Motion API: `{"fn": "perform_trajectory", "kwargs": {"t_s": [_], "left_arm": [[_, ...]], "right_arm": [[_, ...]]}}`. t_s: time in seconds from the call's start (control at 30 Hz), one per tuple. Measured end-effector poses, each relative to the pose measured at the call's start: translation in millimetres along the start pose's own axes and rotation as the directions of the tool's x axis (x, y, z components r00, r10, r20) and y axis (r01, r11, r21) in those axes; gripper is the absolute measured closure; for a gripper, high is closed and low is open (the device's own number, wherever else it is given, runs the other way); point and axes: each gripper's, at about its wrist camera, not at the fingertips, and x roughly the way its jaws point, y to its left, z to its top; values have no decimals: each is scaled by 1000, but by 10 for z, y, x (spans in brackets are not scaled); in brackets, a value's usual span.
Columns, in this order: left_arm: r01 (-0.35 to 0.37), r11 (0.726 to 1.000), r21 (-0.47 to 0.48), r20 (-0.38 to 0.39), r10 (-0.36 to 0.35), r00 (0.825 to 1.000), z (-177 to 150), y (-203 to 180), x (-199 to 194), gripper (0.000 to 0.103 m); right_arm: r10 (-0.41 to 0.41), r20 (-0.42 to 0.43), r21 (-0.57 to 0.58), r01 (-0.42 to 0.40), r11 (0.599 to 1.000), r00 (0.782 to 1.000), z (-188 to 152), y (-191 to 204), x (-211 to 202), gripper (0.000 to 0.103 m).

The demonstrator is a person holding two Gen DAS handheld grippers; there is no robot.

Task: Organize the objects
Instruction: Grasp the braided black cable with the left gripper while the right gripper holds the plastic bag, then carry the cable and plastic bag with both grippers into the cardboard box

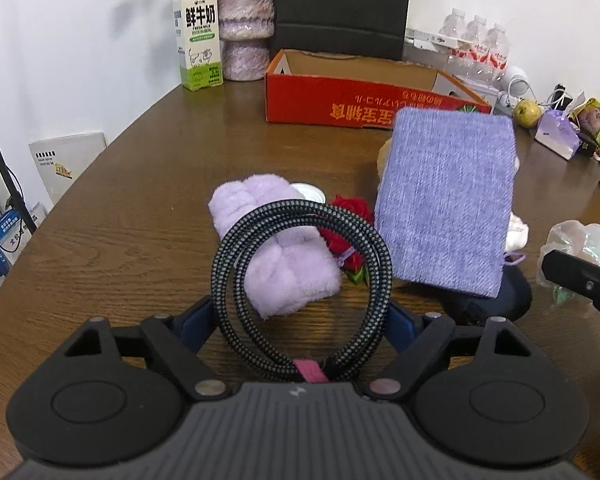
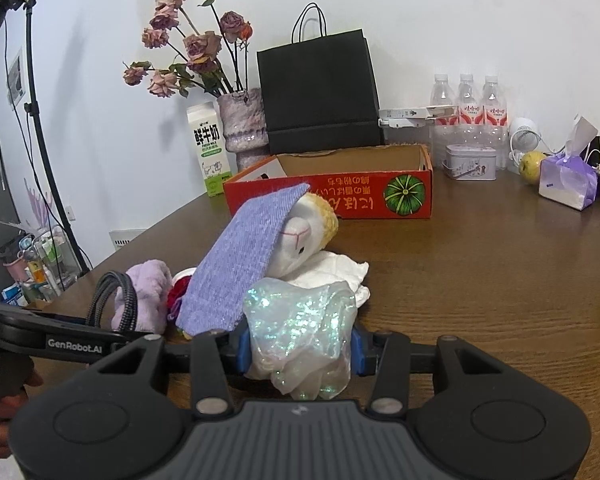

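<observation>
Wood bench (image 2: 480,288). Red box (image 2: 340,194) open at back, nothing visible inside. Purple pouch (image 2: 240,264) leans on plush toy (image 2: 300,240) mid-bench; lilac fluffy cloth (image 1: 276,248) left of it. Right gripper (image 2: 298,352), jaws half-closed, pinching iridescent bag (image 2: 300,328). Left gripper (image 1: 300,320), jaws wide, blue pads against upright cable coil (image 1: 300,288) both sides; firm grip, cannot tell.

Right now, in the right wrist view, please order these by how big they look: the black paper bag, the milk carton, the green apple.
1. black paper bag
2. milk carton
3. green apple

All three stand toward the back of the table, so nearness hardly distorts this order.
</observation>
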Motion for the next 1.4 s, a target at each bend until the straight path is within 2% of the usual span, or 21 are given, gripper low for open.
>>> {"fn": "perform_trajectory", "kwargs": {"t_s": [0.4,0.73,1.07,1.4], "left_arm": [[-1,1000,5,55,1,998,211,0,-259,18],[-7,1000,-7,110,8,994,583,-5,-354,18],[-10,1000,-8,158,11,987,1023,-119,-273,18],[-3,1000,-19,183,6,983,1473,-240,-23,18]], "right_arm": [[11,38,-1,-11,1000,999,162,-6,-41,60],[10,77,-14,-9,1000,997,462,-40,-8,60],[12,127,-37,-7,999,992,881,-91,186,60],[24,158,-59,-15,998,987,1275,-185,507,59]]}}
